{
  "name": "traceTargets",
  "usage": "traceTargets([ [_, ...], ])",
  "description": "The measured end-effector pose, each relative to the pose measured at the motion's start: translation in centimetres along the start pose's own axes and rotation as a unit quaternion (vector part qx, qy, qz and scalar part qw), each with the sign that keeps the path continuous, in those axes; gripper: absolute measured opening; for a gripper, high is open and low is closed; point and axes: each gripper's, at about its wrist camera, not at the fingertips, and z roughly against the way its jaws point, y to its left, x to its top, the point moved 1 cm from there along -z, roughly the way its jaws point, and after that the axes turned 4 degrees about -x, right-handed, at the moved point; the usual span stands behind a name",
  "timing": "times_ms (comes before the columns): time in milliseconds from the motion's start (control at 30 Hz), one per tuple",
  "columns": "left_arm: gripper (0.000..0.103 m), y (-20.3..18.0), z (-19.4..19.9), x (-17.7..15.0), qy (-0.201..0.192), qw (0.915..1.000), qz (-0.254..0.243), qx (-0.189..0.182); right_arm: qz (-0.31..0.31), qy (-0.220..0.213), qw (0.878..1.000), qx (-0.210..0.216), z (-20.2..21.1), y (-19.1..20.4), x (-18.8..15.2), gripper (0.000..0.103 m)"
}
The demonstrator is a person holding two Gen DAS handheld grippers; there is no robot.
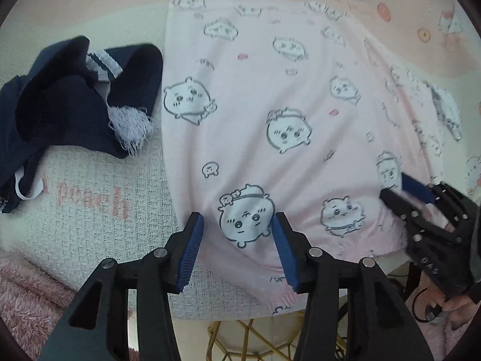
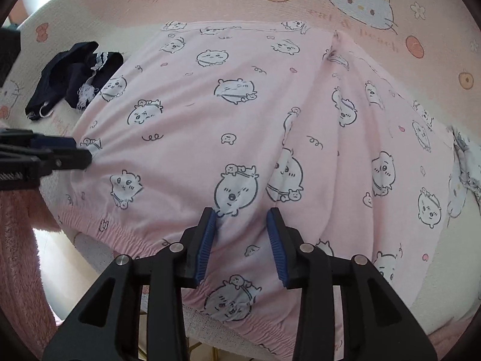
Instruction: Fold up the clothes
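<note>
Pink cartoon-print garment [image 1: 270,96] lies spread flat on the patterned table cover [image 1: 90,210], dark navy garment [image 1: 75,102] bunched beside it at left; left gripper [image 1: 239,222] and right gripper [image 2: 242,213] both unclenched above the near hem, gripping nothing.

Black plastic left tongs [image 1: 239,225] and right tongs [image 2: 242,221], ribbed blue pads, silver rivets.

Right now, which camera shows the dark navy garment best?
The left wrist view: the dark navy garment is large and close, showing its striped band, white fringe and crumpled folds beside the pink printed garment. The right wrist view has it small and far at the left, detail hard to read.
</note>
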Motion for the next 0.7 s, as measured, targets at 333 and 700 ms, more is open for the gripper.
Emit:
traceTargets([
  [333, 0.05, -2.2, 0.6, 1.5, -0.016, 0.9982, -0.026, -0.05, 0.094, -0.018, 0.995, -0.022, -0.1, 4.6, 0.4, 0.042],
  [700, 0.05, 10.5, 3.9, 14.9, -0.134, 0.9882, 0.035, -0.065, 0.0, -0.023, 1.0, -0.005, 0.6, -3.2, 10.7, 0.041],
])
